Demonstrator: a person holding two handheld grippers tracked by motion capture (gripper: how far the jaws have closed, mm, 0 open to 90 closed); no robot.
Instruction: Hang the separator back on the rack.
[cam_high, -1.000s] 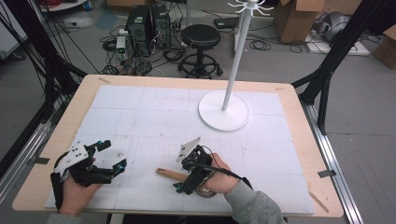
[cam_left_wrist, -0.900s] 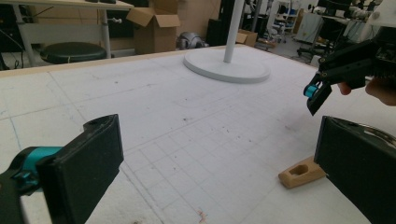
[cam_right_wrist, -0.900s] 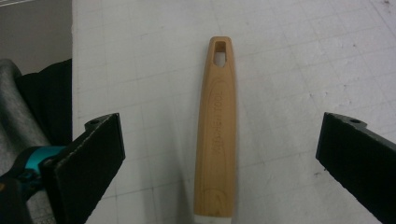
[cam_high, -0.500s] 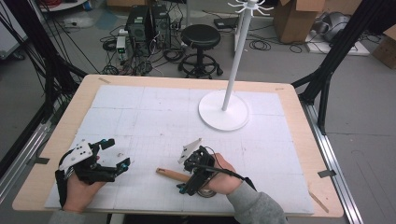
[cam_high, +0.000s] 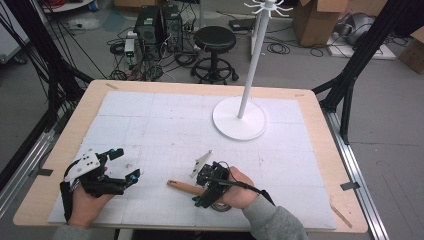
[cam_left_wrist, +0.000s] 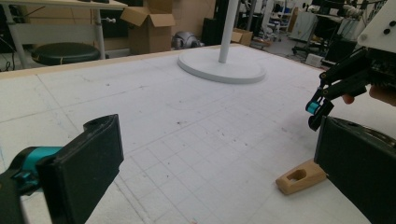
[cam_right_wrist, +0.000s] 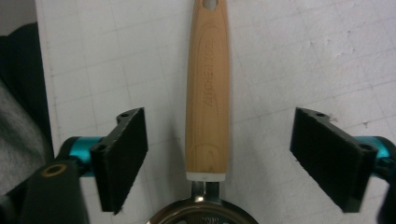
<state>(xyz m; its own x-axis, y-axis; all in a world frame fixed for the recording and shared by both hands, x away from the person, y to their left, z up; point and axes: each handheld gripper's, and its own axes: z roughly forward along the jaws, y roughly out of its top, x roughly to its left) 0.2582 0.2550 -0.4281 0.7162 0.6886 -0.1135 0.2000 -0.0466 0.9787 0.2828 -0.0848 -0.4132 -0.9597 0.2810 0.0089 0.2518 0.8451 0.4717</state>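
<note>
- Wooden handle (cam_high: 185, 187) of a strainer is lying on the white surface (cam_high: 165, 125), well short of the white stand (cam_high: 240, 124); high view: right gripper (cam_high: 202, 192) is hovering over it, left gripper (cam_high: 127, 167) resting apart.
- Left gripper view: its jaws are standing spread, empty, handle tip (cam_left_wrist: 299, 176) beside one.
- Right gripper view: jaws have just been closing, straddling the handle (cam_right_wrist: 207, 93) without touching; a grasp seems imminent.

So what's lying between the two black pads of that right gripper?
In the right gripper view, a wooden handle lies on the white mat between the right gripper's pads, which have just been closing without touching it yet.
</note>
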